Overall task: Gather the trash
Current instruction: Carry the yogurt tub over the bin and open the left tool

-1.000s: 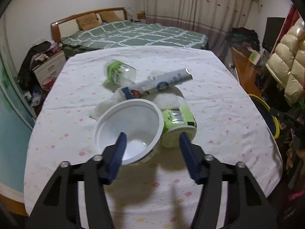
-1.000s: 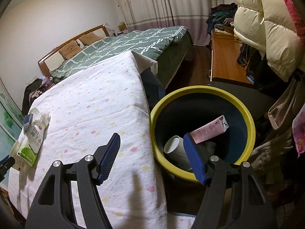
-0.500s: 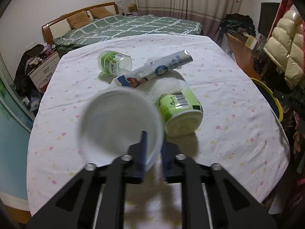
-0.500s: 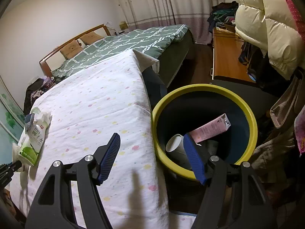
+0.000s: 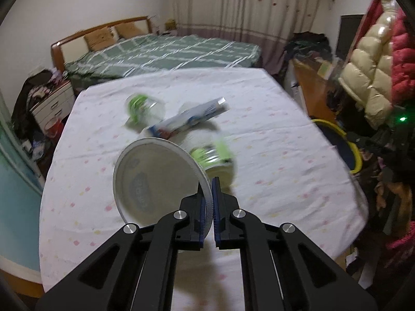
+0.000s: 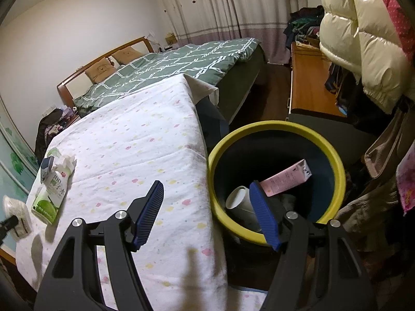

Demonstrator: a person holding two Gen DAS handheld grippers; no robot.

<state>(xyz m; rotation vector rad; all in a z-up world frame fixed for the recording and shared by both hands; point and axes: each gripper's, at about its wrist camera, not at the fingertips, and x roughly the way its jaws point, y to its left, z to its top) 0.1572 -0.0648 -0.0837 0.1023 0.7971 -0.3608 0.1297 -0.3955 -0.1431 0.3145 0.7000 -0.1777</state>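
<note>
My left gripper (image 5: 206,181) is shut on the rim of a white disposable bowl (image 5: 155,178), which hangs tilted above the table with its bottom facing me. Behind it on the cloth lie a green-labelled cup (image 5: 215,158), a blue-and-white tube (image 5: 192,120), a crumpled white tissue (image 5: 199,137) and a clear jar with green label (image 5: 144,108). My right gripper (image 6: 207,197) stands open and empty over the table's edge, beside the yellow-rimmed bin (image 6: 275,127). The bin holds a white cup (image 6: 237,199) and a pink carton (image 6: 285,177).
The table wears a white dotted cloth (image 6: 135,140). A green carton (image 6: 50,194) lies at its far left in the right wrist view. A green bed (image 5: 166,54) stands beyond the table; a wooden desk (image 6: 308,88) and hanging puffy jackets (image 6: 363,39) crowd the right.
The left gripper closed on the bowl's rim and lifted it off the table, tipping it so its bottom shows. The right gripper stayed still and open.
</note>
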